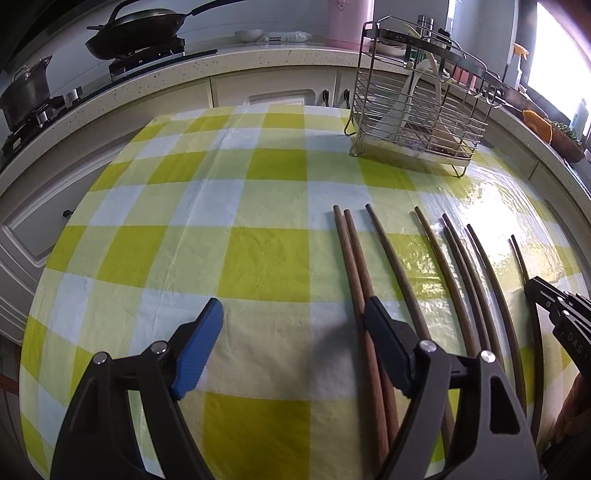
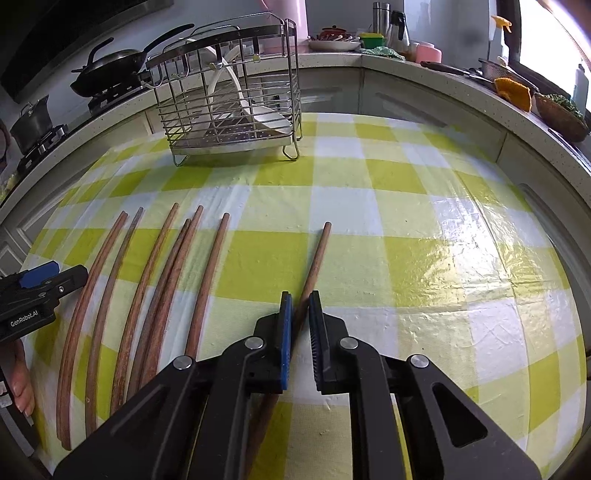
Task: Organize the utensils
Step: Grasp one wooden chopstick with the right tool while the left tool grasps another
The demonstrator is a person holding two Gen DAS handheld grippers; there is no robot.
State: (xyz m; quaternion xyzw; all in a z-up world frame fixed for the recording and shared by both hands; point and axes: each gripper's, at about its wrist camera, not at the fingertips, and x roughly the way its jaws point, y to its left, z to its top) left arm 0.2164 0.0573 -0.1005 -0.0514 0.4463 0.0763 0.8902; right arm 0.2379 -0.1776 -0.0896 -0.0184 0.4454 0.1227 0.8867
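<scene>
A surface covered with a yellow-green and white checked cloth is seen in a kitchen, and behind it a speckled worktop runs along the wall and turns toward a bright window at the right. On the worktop a gas stove is seen with one dark frying pan and one steel pot, and also a pink jug and some small items near the window that are too small to be named. One wire utensil rack is standing near the far edge of the surface, and white utensils are leaned inside it; their number cannot be told. Eight wooden chopsticks are counted in the right wrist view, all lying roughly parallel and pointing toward the far edge: seven are spread in the left part of the surface, and one chopstick lies apart, nearer the middle. This single chopstick is held between the pads of the right claw, which is nearly closed around it, close to the near edge. The left claw is held wide open with nothing in it, above the near edge, and its right finger is over the two leftmost chopsticks.
</scene>
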